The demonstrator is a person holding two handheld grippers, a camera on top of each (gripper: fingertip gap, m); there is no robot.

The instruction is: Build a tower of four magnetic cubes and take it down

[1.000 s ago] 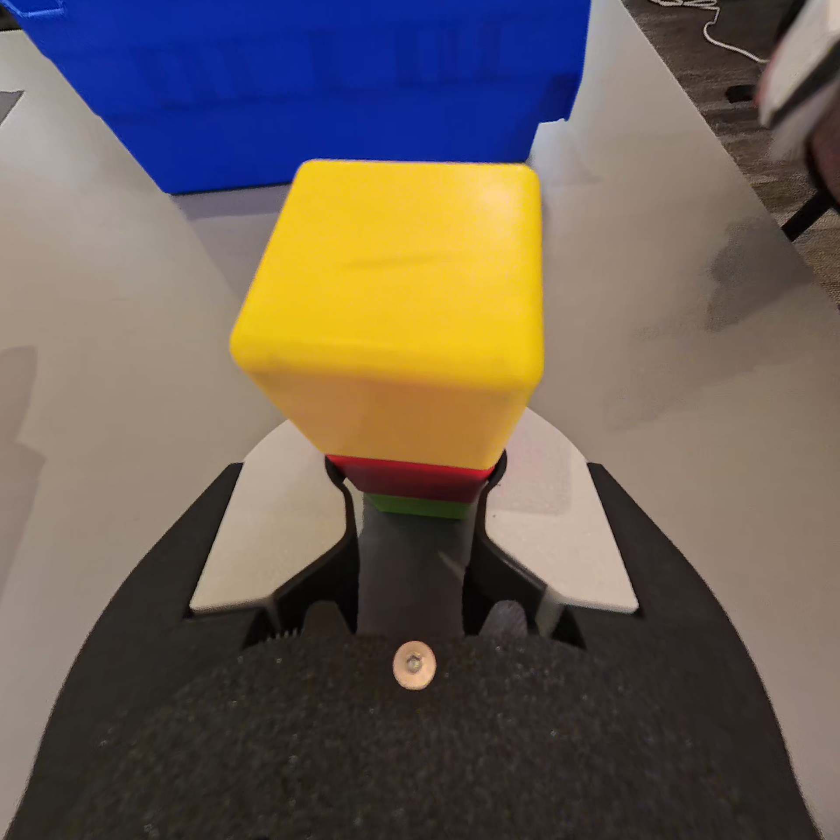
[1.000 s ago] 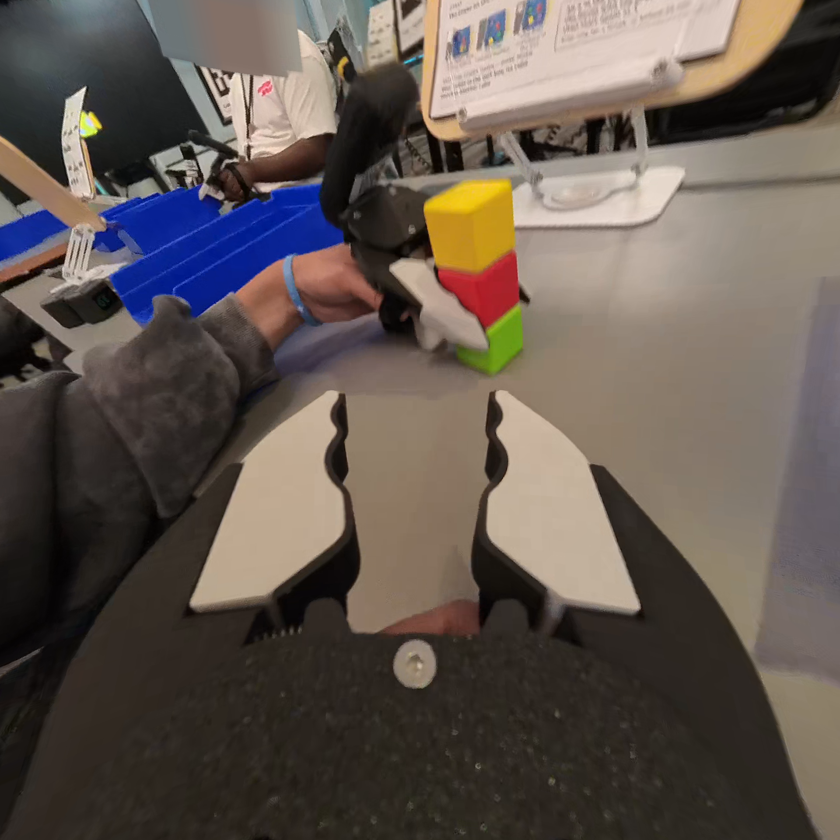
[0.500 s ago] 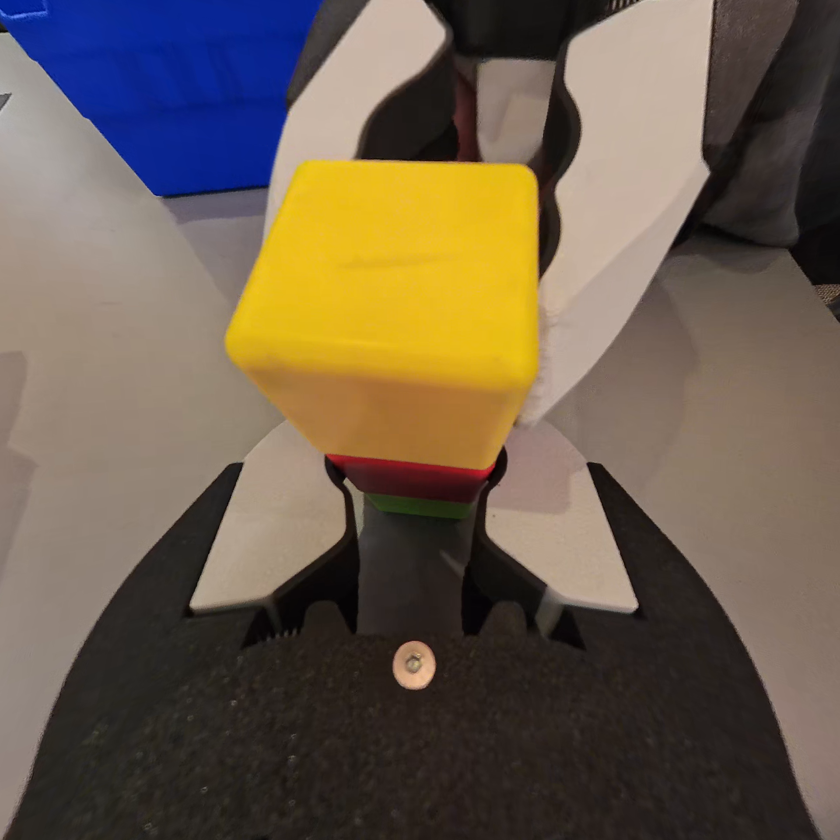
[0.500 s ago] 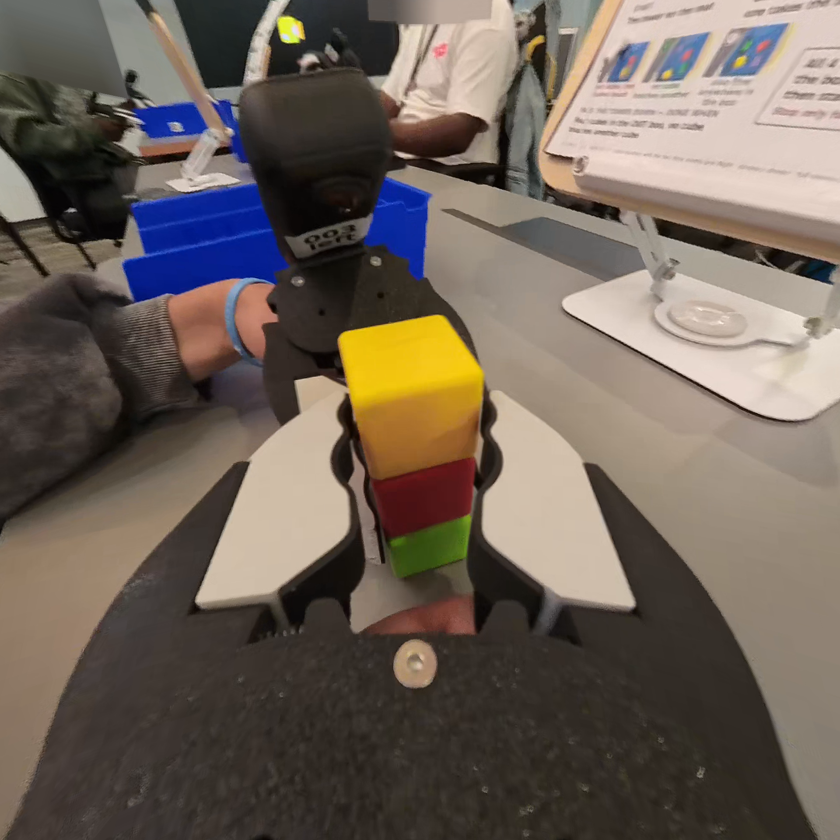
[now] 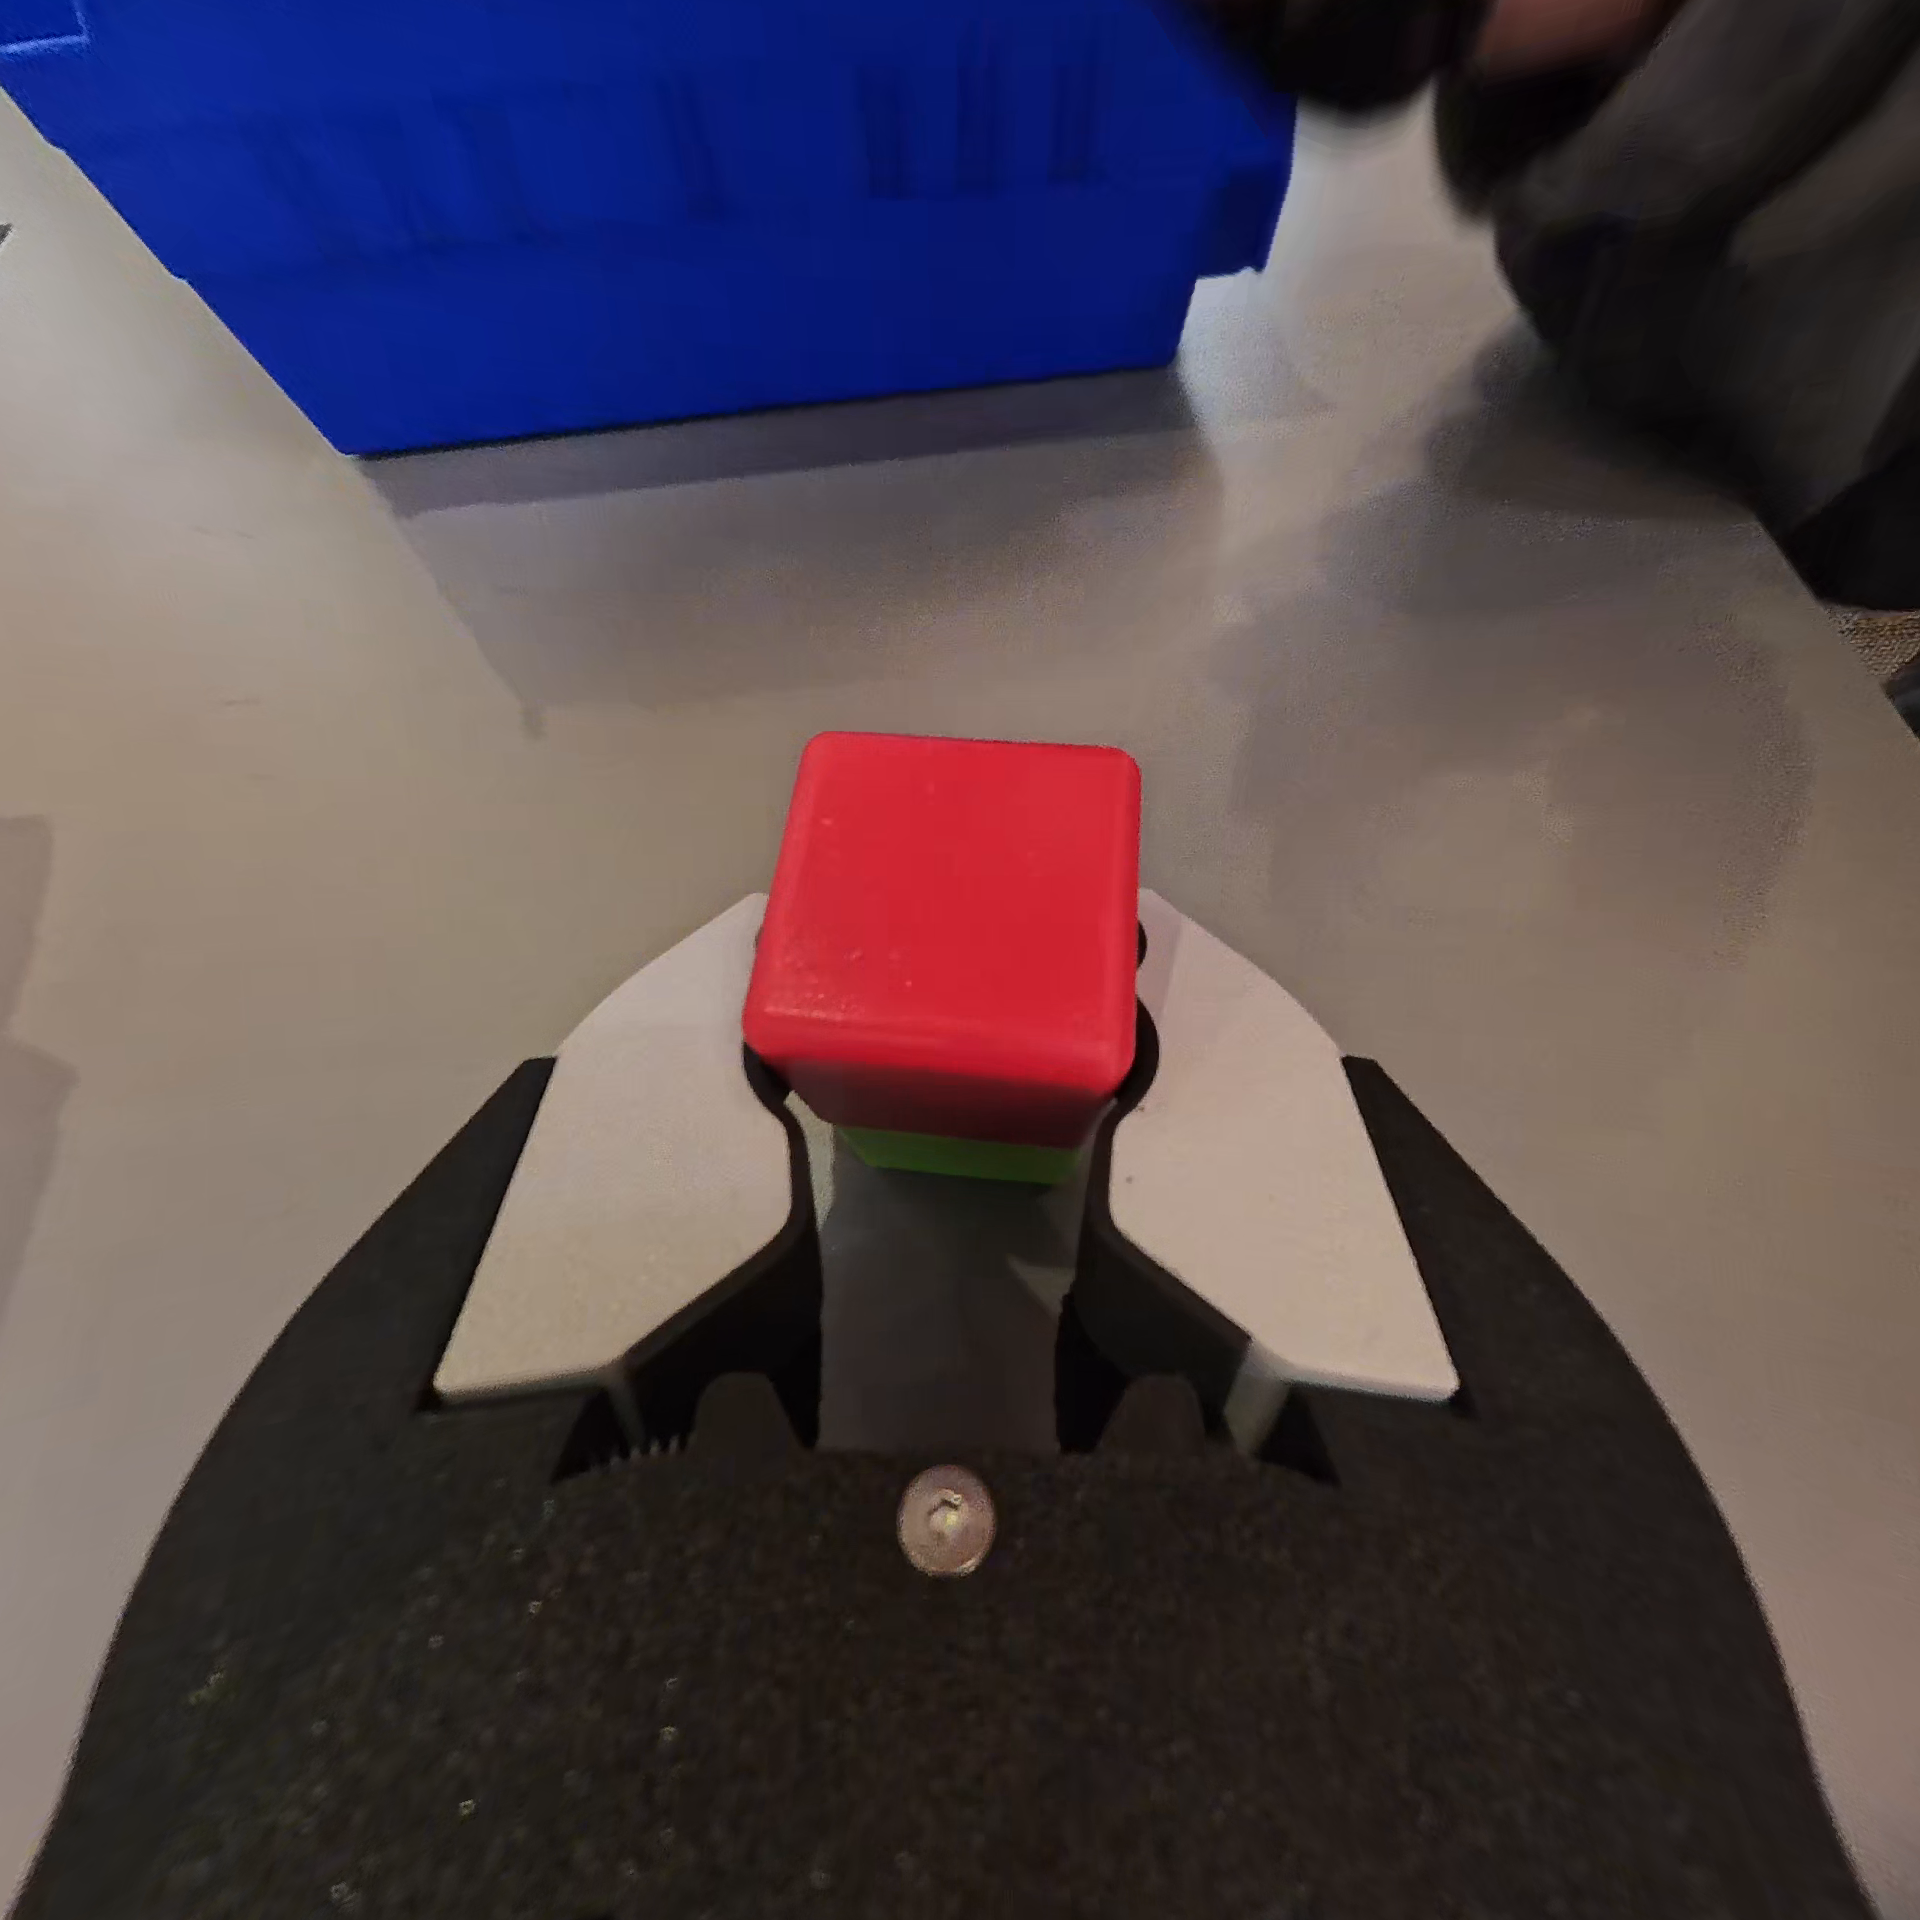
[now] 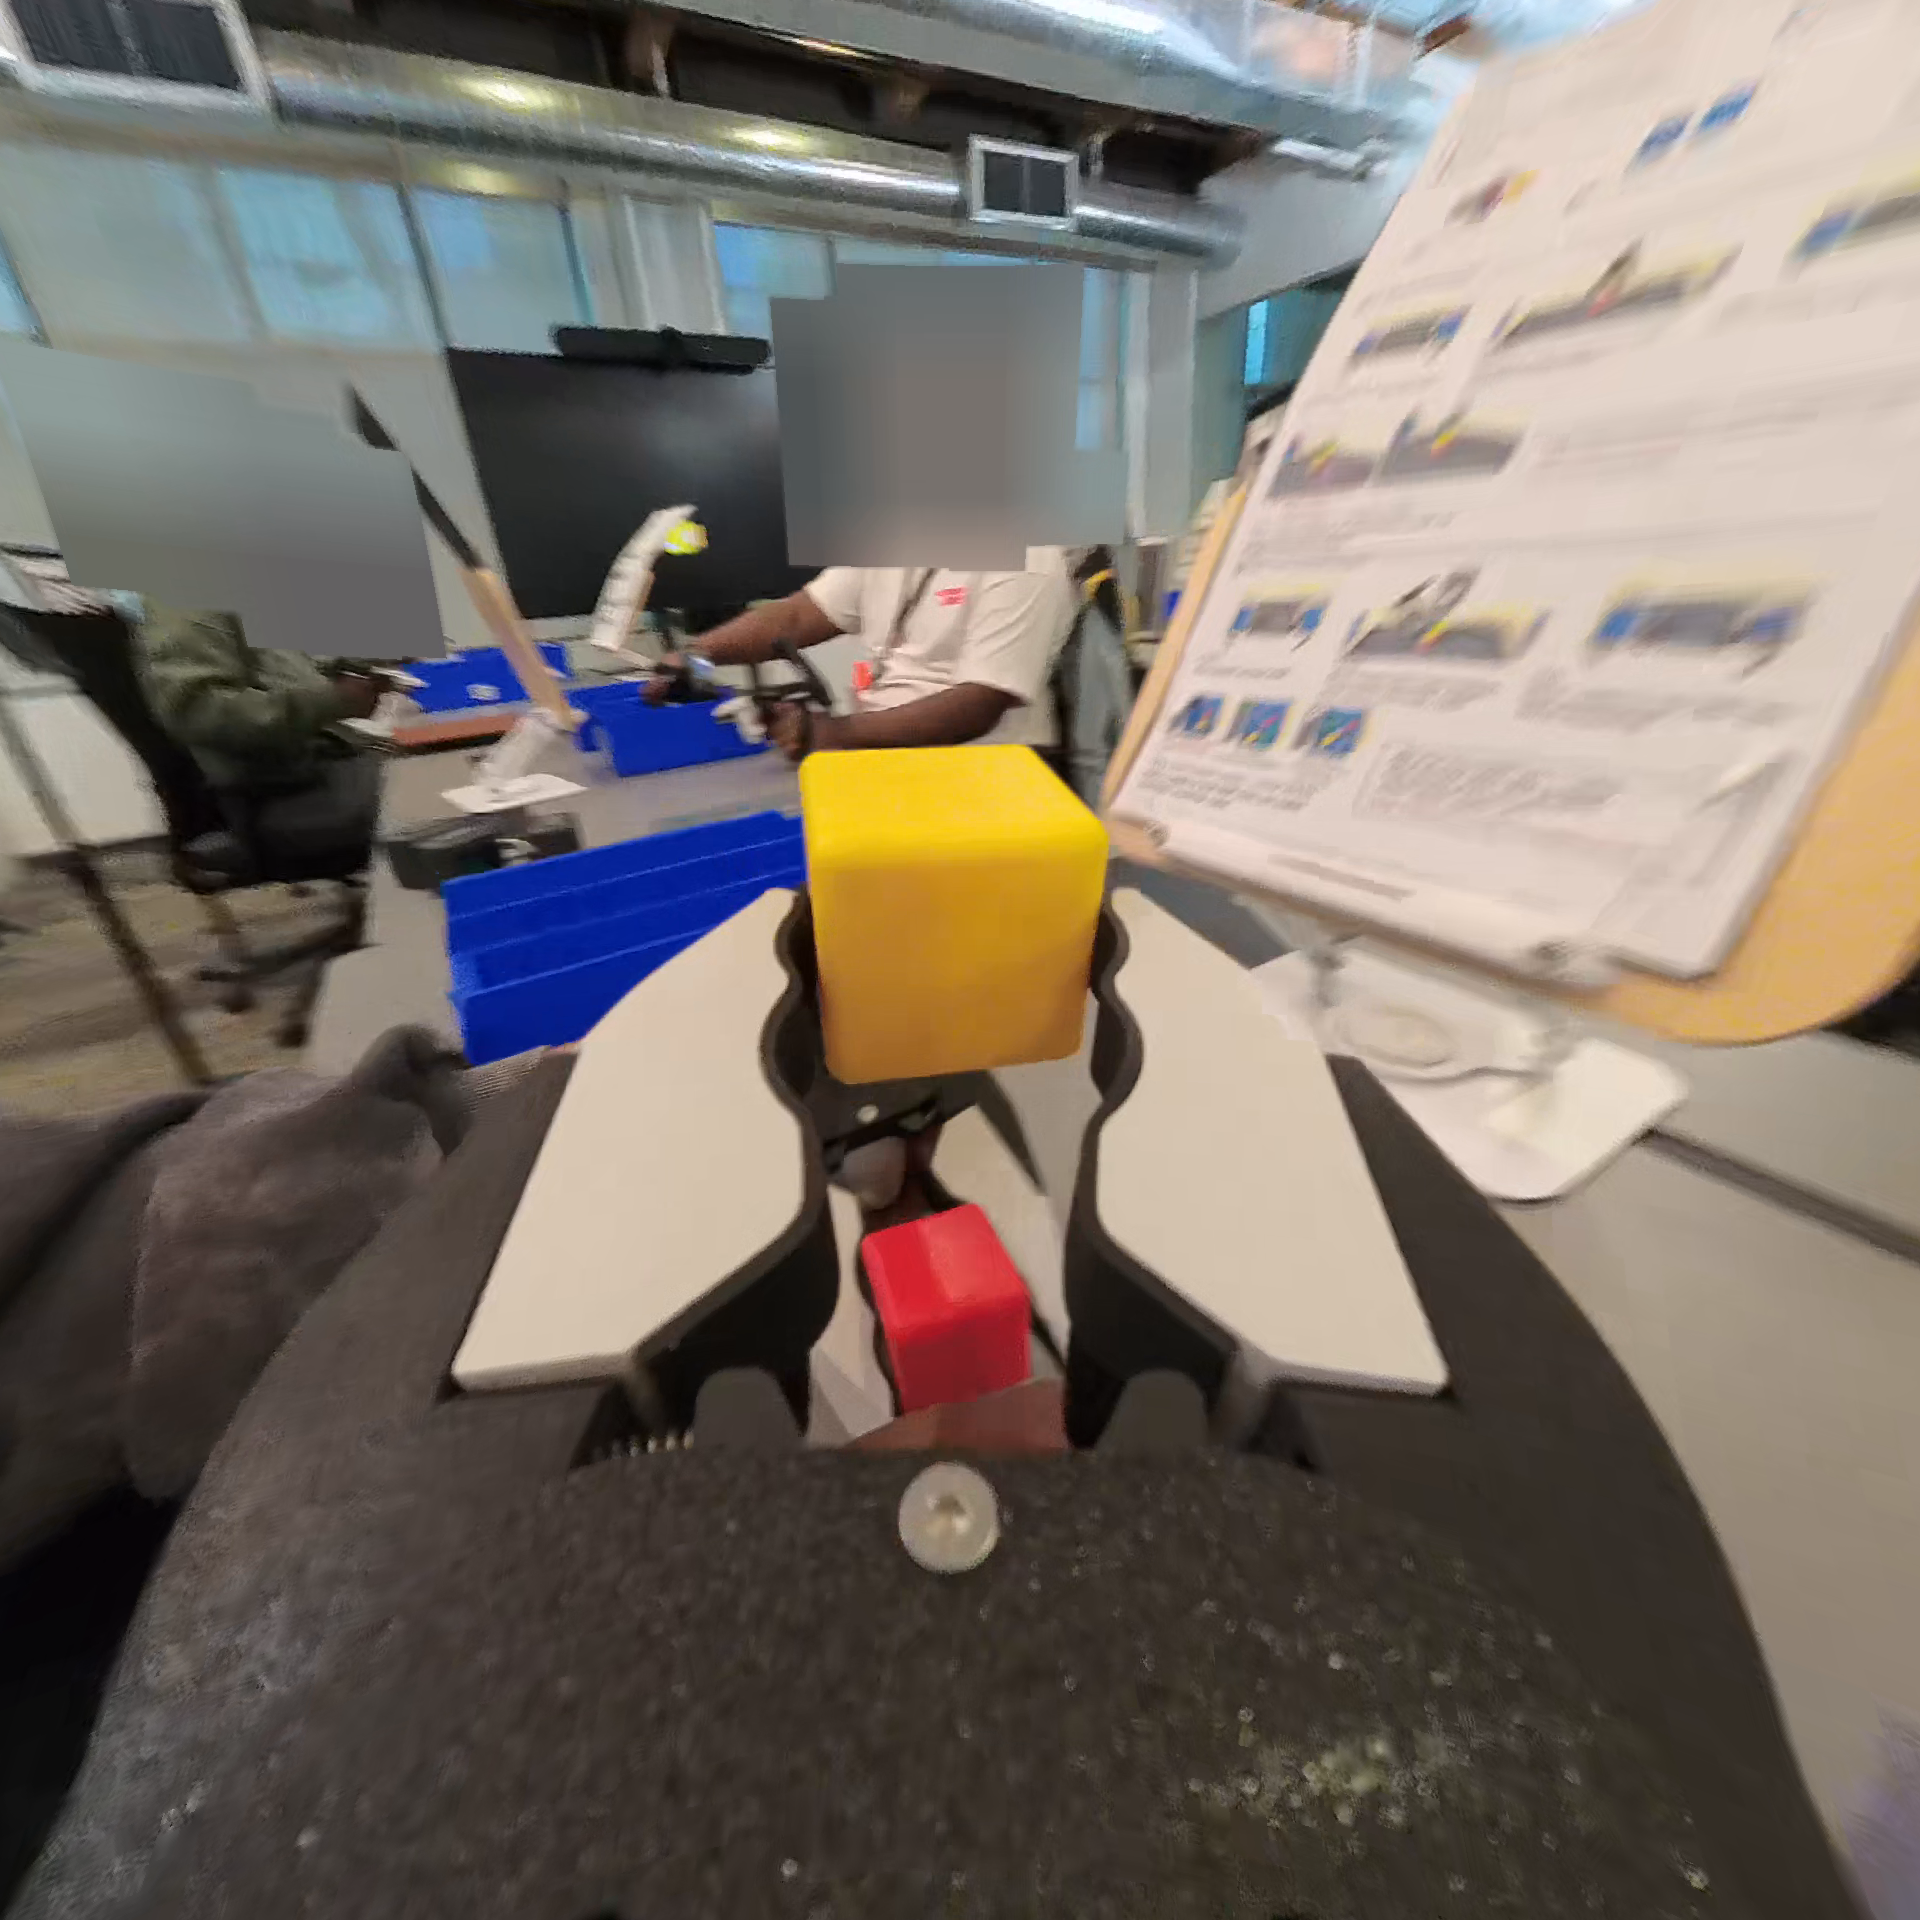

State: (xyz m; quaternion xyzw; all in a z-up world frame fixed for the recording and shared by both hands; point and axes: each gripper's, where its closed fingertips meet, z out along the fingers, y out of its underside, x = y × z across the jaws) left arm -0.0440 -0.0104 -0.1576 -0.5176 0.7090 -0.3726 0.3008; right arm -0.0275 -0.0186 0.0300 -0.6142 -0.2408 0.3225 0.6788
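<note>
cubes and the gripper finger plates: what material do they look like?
Red cube: looks like matte moulded or printed plastic; faint surface grain, rounded edges.
Yellow cube: same opaque plastic look, slight sheen.
Right gripper finger plates: flat pale-grey sheet, plastic or painted metal, unclear; black wavy pads look rubbery.

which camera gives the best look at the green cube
The left wrist view. The green cube shows there as a thin strip under the red cube, which the left gripper clamps. The right wrist view shows only the red cube's top; the green one is hidden.
</note>
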